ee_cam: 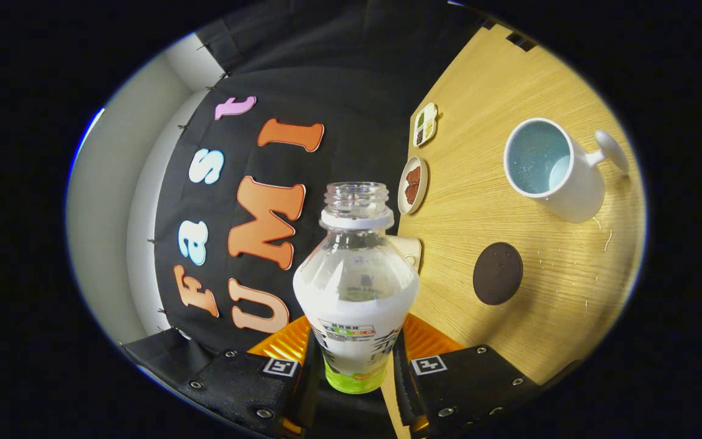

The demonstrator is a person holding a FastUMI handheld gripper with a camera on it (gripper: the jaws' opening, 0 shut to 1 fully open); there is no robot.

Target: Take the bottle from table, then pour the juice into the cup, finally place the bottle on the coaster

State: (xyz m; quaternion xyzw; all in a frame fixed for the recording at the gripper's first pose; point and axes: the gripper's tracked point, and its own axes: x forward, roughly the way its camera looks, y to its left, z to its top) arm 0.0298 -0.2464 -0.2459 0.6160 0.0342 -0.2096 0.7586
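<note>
Wooden, pale and grained, the table (509, 85) appears steeply tilted in the gripper view, which suggests the gripper is rolled over for pouring. The clear plastic bottle with white liquid and a green base (356, 286) has no cap and sits between the fingers of the gripper (356, 366); the jaws are narrowed onto its lower body, one finger pressing each side. The white cup with a pale blue inside and a round-ended handle (549, 167) stands on the table beyond the bottle's mouth and well off to its side. The dark round coaster (497, 273) lies bare on the table between bottle and cup. Beyond the bottle's neck, at the table's edge, sit a small round dish of brown pieces (412, 185) and a smaller divided dish (425, 124). Droplets fleck the wood near the cup.

Judging by this, pouring is the step in hand. To do it well, bring the mouth over the cup's rim before tilting further, tip slowly, and keep the grip firm.
</note>
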